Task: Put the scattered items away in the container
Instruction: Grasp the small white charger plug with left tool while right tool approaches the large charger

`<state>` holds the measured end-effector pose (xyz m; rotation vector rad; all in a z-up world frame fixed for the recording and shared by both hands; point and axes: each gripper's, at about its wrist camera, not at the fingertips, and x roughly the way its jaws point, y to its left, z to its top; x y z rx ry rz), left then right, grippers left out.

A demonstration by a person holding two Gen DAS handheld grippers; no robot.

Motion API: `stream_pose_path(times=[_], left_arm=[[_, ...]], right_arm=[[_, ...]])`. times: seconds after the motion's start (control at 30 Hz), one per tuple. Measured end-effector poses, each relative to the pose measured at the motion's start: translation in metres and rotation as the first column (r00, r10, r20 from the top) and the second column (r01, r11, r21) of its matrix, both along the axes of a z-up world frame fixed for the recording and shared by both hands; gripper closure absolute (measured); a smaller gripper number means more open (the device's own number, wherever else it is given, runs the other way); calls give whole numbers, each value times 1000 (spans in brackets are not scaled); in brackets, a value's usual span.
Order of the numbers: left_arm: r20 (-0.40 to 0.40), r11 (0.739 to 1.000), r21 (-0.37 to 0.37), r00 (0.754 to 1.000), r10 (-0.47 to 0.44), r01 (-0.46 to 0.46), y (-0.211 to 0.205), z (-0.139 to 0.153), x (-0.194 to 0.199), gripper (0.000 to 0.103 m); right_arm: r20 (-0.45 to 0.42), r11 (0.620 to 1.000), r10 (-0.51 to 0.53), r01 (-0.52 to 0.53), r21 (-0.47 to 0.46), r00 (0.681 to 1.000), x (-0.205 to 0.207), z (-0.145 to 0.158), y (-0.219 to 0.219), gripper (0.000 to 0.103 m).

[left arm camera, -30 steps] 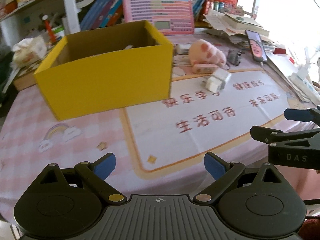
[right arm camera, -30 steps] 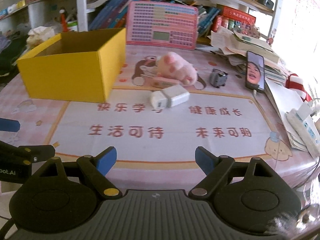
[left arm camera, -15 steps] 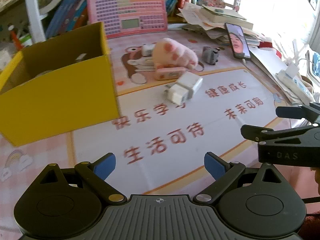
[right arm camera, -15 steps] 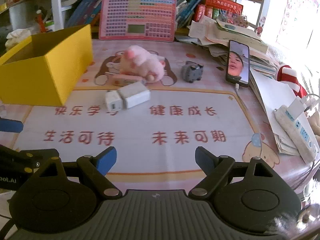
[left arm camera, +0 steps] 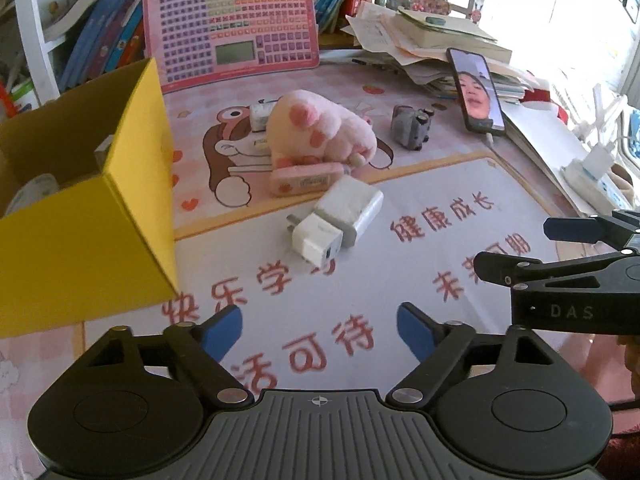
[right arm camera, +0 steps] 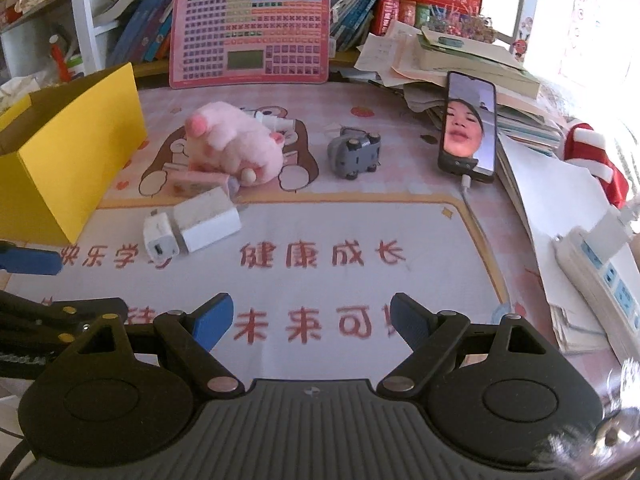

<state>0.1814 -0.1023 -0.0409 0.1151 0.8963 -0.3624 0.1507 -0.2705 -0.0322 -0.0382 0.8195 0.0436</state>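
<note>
**Desk, box and the small things beside it**

My desk mat [right arm camera: 360, 216] covers the whole surface: pink checks at the edges, a pale panel with red characters in the middle. Behind it stands a shelf of books [right arm camera: 152, 28], with a pink keyboard toy [right arm camera: 252, 36] leaning against them. The yellow box [left arm camera: 100, 216] sits at the mat's left side, open on top, some pale items already inside. Right of the box lies a pink plush paw [left arm camera: 320, 128], resting on a pink case [left arm camera: 306, 180]. Nearer me than the paw lie two white chargers [left arm camera: 336, 220], touching each other. Right of the paw are a small grey toy [right arm camera: 354, 152], then a lit phone [right arm camera: 468, 124] leaning on stacked papers.

My left gripper [left arm camera: 319, 330] has just been narrowing, its jaws still apart with nothing between. My right gripper [right arm camera: 311, 318] hangs spread and empty.
</note>
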Motion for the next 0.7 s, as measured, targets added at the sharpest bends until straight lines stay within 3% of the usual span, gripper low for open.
stream_pose_path(times=[0.23, 0.5, 0.7], left_arm=[[4, 999, 15, 1000, 30, -30, -11, -6, 24, 39], [-11, 996, 2, 996, 88, -88, -22, -11, 50, 48], [-33, 994, 7, 993, 109, -109, -33, -17, 64, 49]], right_arm=[[5, 996, 82, -83, 35, 997, 20, -2, -2, 20], [15, 991, 124, -125, 46, 992, 40, -2, -8, 20], [21, 986, 164, -165, 36, 986, 48, -3, -7, 20]])
